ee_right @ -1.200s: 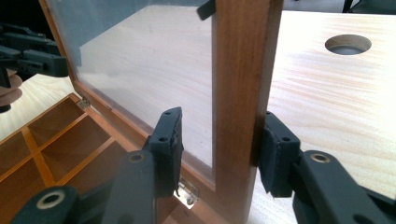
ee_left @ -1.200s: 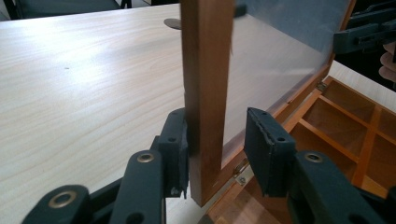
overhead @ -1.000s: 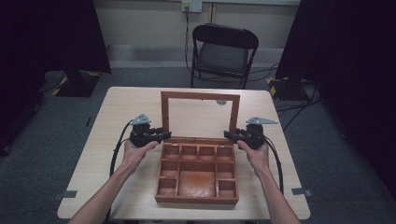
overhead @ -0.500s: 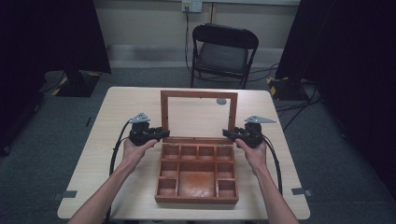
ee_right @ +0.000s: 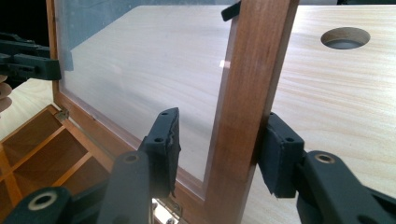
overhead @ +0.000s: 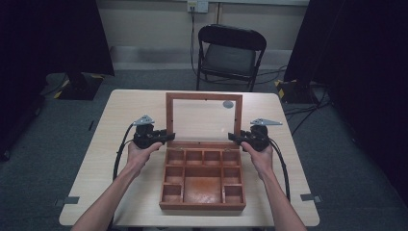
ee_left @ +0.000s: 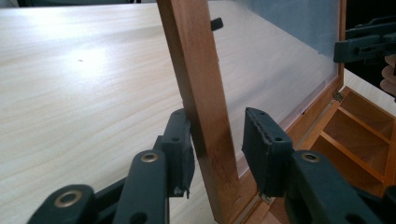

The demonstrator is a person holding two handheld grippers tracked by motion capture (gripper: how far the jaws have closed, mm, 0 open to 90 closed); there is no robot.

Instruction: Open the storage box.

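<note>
A wooden box [overhead: 202,206] with several bare compartments lies on the table [overhead: 120,110], and its glass-paned lid [overhead: 204,97] stands raised at the far side. My left gripper [overhead: 169,137] is at the lid's left side rail and my right gripper [overhead: 232,137] is at its right one. In the left gripper view the left gripper [ee_left: 219,140] straddles the rail [ee_left: 196,70]; one jaw touches the wood and the other stands off it. In the right gripper view the right gripper [ee_right: 219,140] straddles the rail [ee_right: 252,70] the same way. Both are open.
A round cable hole [overhead: 228,104] sits in the tabletop behind the lid, also the hole [ee_right: 345,37] in the right gripper view. A black folding chair [overhead: 230,53] stands beyond the far edge. Bare tabletop lies left and right of the box.
Both grippers have crept slightly toward the far side along the lid's side rails. The lid has tipped a little more upright.
</note>
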